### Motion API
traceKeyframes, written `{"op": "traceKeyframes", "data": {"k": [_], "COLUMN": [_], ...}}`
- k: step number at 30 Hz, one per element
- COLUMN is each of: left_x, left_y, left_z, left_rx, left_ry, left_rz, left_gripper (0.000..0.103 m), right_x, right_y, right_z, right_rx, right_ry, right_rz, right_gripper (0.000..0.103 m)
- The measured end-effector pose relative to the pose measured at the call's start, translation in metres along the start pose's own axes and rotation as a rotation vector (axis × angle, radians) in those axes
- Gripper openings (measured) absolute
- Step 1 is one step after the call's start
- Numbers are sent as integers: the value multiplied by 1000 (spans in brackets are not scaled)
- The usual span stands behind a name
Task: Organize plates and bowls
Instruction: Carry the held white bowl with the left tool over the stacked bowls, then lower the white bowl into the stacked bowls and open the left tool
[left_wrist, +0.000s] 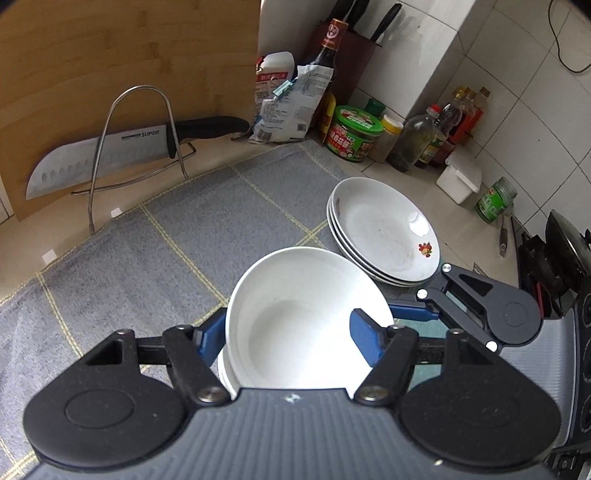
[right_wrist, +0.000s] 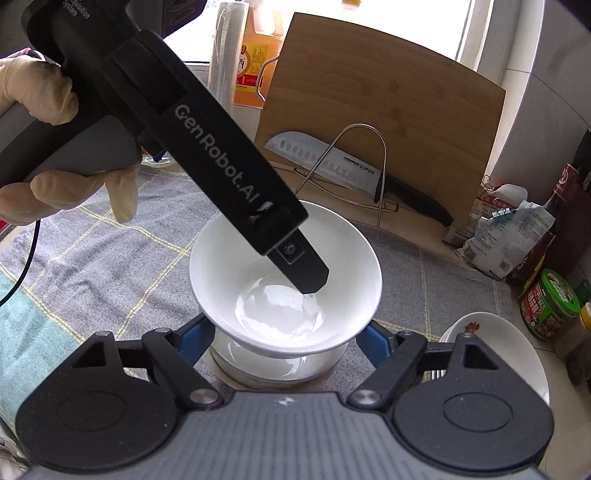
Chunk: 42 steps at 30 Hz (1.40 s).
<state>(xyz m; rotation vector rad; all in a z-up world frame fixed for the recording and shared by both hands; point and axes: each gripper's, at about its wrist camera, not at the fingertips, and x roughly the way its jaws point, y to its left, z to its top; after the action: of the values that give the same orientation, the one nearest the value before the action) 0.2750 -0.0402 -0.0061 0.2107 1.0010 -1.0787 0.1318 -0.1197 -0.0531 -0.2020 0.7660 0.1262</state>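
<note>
Left wrist view: grey checked cloth (left_wrist: 147, 258) covers the counter w/ a stack of white plates (left_wrist: 384, 232) at its right side. A white bowl (left_wrist: 295, 314) is clamped by the left gripper (left_wrist: 291, 339), one blue pad outside the wall, the other inside, above another bowl (left_wrist: 225, 376) under it. Right wrist view shows the same bowl (right_wrist: 284, 280) tilted over the lower one (right_wrist: 277, 365), not seated. Right gripper (right_wrist: 284, 345) is spread apart, fingers either side of the lower bowl, not touching as far as I can tell. Glazed ceramic: stiff, slick, chips easily, moderate wt. Best hold is across the rim wall, lowered gently to nest.
</note>
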Motion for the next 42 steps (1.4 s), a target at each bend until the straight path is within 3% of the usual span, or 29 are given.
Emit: {"op": "traceKeyframes", "data": {"k": [31,34,37,42], "left_x": [19,16,11,0], "left_y": [10,14,13,12], "left_z": [-9,-8,-7,-5], "left_rx": [-42,-55,-50,-37], "left_ry": [55,39,14,-21], "left_rz": [-8,-10,-13,18], "left_gripper": [71,75,82,89], "right_x": [9,9,4,-1], "right_y": [0,1,2,-1], "right_z": [-3,-4,-2,1], "right_rx": [60,52,41,38], "right_ry": [34,29,0,-9], "right_rz": [58,50,33,37], "right_gripper": [90,92,103,103]}}
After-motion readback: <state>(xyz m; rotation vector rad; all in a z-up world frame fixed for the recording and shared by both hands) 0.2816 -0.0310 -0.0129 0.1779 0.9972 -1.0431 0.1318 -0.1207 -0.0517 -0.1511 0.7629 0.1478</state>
